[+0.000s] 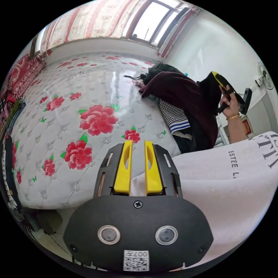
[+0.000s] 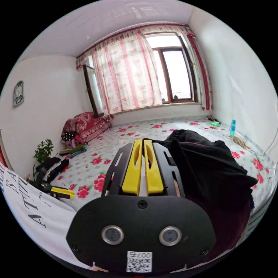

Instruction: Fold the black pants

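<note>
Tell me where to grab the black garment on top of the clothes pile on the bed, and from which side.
Grip the raised fold at the top of the black garment; it humps above the pile beside the right gripper, giving the jaws a ridge to pinch. Come from above on the open bed side, where nothing blocks it. Whether it is the pants is unclear.

A bed [image 1: 95, 87] with a white quilted cover printed with red flowers lies under a window [image 2: 173, 75] hung with pink-striped curtains [image 2: 127, 78]. In the right gripper view, a red patterned cushion [image 2: 85, 124] sits at nine o'clock, a green plant [image 2: 43, 150] lower down, a wall clock [image 2: 18, 93] above, and a blue bottle [image 2: 232, 127] at three o'clock. A checked garment [image 1: 173, 114] lies at the bed's edge.
</note>
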The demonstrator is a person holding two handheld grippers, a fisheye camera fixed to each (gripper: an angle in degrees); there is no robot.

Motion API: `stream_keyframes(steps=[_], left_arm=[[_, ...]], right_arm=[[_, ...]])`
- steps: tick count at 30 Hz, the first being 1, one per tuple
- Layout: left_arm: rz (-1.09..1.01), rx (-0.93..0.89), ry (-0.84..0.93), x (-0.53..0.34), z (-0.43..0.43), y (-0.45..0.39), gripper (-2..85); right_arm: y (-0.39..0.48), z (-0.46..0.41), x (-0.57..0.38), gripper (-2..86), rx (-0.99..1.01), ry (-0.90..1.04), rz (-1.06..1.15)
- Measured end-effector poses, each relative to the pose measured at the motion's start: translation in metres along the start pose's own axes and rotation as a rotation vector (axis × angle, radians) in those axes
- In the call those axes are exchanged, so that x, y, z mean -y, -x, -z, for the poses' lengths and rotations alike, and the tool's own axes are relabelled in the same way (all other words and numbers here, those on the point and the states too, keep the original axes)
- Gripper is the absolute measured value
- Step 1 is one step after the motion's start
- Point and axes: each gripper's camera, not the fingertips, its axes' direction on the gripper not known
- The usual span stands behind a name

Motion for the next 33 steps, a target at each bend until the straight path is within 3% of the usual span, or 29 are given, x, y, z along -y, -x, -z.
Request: stream_keyframes(steps=[7,10,15,18,21,25,28,33], left_arm=[[-0.052,-0.075,-0.223,0.006,0.055,-0.002,13.5],[-0.049,-0.084,-0.267,0.002,0.068,0.003,14.9],[0.119,0.056,-0.242,-0.022,0.076,0.036,12.7],[0.265,0.116,-0.136,-0.040,0.069,0.063,8.6],[0.385,0.132,-0.072,-0.052,0.063,0.084,4.2],[0.507,0.158,-0.186,-0.063,0.100,0.114,2.9],[0.539,0.244,-0.247,-0.059,0.136,0.137,3.3],[0.559,0.297,-0.190,-0.043,0.142,0.177,6.4]], right_arm=[[0.140,-0.043,0.015,-0.2,0.682,0.068,0.236],[0.228,-0.073,0.000,0.0,0.950,0.246,0.420],[0.297,-0.113,-0.030,1.2,1.178,0.533,0.502],[0.312,-0.125,-0.039,2.6,1.213,0.578,0.562],[0.292,-0.141,-0.037,4.1,1.165,0.539,0.499],[0.227,-0.171,-0.052,5.1,0.897,0.533,0.338],[0.151,-0.197,-0.093,5.6,0.567,0.681,0.228],[0.108,-0.212,-0.148,6.0,0.320,0.878,0.186]])
